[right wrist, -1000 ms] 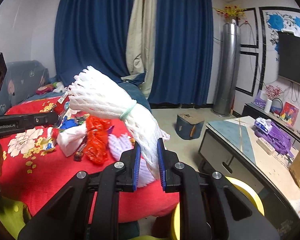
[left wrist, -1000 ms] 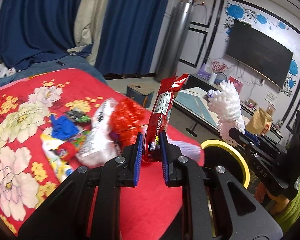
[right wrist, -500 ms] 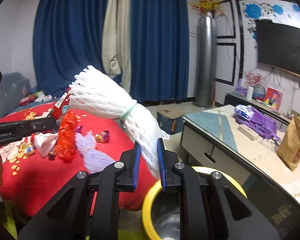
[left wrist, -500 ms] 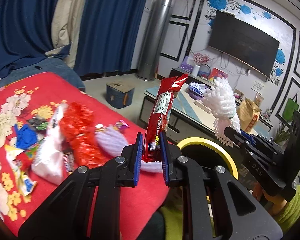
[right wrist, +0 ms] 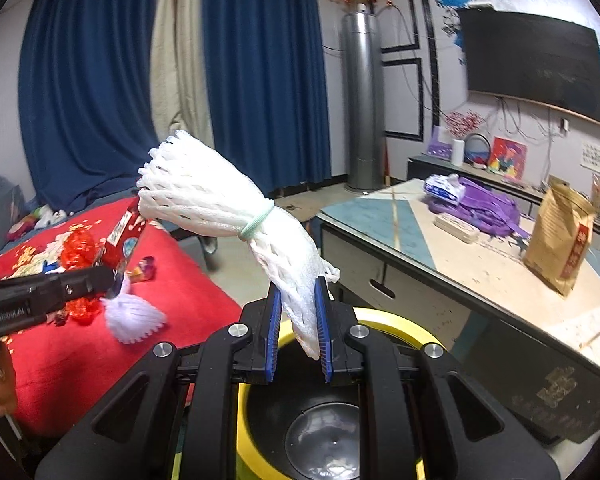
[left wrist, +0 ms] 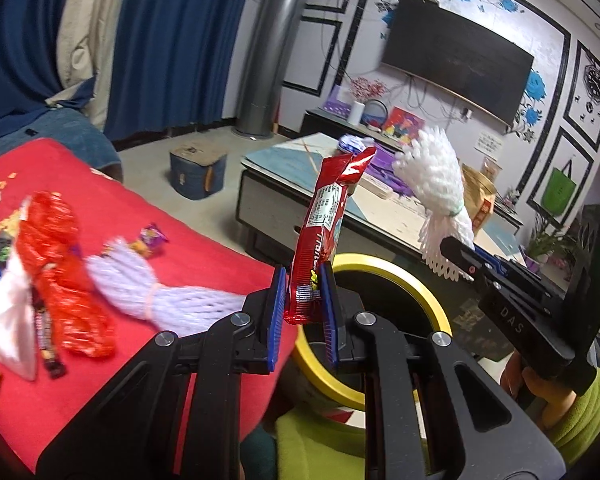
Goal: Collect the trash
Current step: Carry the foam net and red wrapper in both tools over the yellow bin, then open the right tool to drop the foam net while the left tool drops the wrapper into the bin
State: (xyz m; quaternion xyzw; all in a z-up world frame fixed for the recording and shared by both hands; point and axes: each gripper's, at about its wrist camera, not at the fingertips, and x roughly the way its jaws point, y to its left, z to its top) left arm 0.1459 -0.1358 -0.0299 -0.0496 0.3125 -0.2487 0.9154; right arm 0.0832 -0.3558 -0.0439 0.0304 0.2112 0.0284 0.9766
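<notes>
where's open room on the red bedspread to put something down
Bare room: the red bedspread between the white foam net and the edge by the yellow-rimmed bin, and its near strip below the red plastic bag. Crowded further left, among wrappers.

Both grippers swung off the bed — the bin [right wrist: 392, 326] now sits directly under the right gripper [right wrist: 298, 328], just beyond the left gripper [left wrist: 302, 304].

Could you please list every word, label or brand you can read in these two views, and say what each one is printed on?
"DAS": on the black body of the right gripper, seen from the left wrist.
"GenRobot.AI", blurred and only roughly legible: on the body of the left gripper, seen from the right wrist.
Red snack wrapper: white lettering and a printed label, too small to read.
Brown paper bag: red label, unreadable.
</notes>
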